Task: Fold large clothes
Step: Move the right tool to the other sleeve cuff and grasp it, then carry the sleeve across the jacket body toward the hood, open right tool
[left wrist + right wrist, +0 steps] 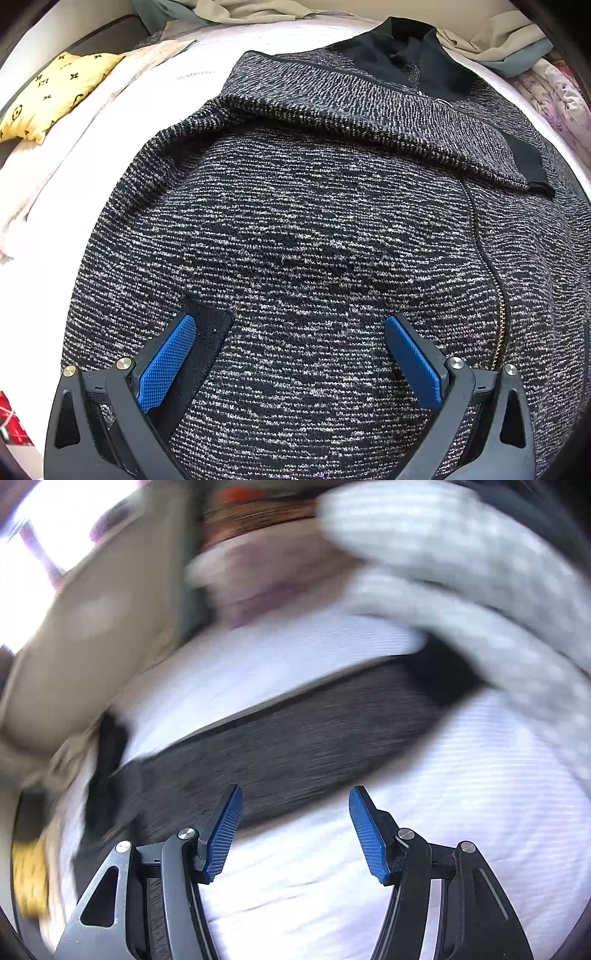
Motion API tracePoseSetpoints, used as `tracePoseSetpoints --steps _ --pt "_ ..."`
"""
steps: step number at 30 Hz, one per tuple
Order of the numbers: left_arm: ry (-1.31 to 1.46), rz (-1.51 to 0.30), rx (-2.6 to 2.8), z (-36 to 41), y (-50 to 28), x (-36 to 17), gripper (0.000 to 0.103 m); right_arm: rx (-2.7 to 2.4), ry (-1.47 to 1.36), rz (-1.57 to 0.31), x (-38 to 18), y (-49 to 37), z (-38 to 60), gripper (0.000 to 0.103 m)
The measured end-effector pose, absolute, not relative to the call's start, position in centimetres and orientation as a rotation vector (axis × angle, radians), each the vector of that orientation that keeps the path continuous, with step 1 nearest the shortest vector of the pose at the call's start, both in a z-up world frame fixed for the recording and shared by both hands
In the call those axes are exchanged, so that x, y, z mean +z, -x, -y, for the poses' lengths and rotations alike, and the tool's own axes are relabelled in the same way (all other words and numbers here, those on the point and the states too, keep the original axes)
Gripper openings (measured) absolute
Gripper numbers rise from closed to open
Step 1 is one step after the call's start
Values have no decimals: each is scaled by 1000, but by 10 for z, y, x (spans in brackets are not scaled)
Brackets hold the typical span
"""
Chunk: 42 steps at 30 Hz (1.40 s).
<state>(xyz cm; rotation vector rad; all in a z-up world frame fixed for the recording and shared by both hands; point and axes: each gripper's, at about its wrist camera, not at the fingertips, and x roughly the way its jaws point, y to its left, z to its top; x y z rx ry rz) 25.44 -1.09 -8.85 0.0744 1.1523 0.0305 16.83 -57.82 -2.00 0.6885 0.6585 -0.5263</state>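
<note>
One knit jacket (314, 240), one yellow pillow (55, 92), two grippers — left (290, 354), right (295, 830).

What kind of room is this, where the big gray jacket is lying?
Probably a bedroom. The jacket is spread on a white bedsheet, a yellow patterned pillow sits near the edge, and rumpled bedding is piled at the far side.

Items I can see around the bed:
- white bed sheet (155, 122), finely striped;
- yellow pillow (55, 92) with black printed motifs, at the far left edge of the bed;
- cream blanket (74, 147) just beside the pillow;
- crumpled beige and grey-blue cloth (491, 40) at the far right;
- pale floral bedding (554, 99) beside it;
- grey-and-white checked fabric (480, 572), blurred in my right view.
</note>
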Motion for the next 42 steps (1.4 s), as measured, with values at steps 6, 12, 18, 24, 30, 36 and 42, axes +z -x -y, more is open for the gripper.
tracePoseSetpoints --steps 6,12,18,24,30,36,42 --pt "-72 -1150 41 13 -255 -87 103 -590 -930 -609 -53 -130 633 59" --pt "-75 -1145 36 15 -254 -87 103 -620 -1001 -547 -59 -124 651 59" --pt "-78 -1133 35 15 -250 -88 103 -680 -980 -538 -69 -148 670 58" --pt "-89 -1117 42 18 -243 -89 103 -694 -889 -527 -73 -177 679 58" --pt "-90 -1115 41 21 -244 -89 103 -745 -654 -601 -69 -213 669 41" --pt "-89 -1123 40 20 -248 -90 103 -695 -680 -590 -60 -217 673 8" --pt "-87 -1126 39 19 -251 -90 103 -734 -608 -605 -48 -216 663 5"
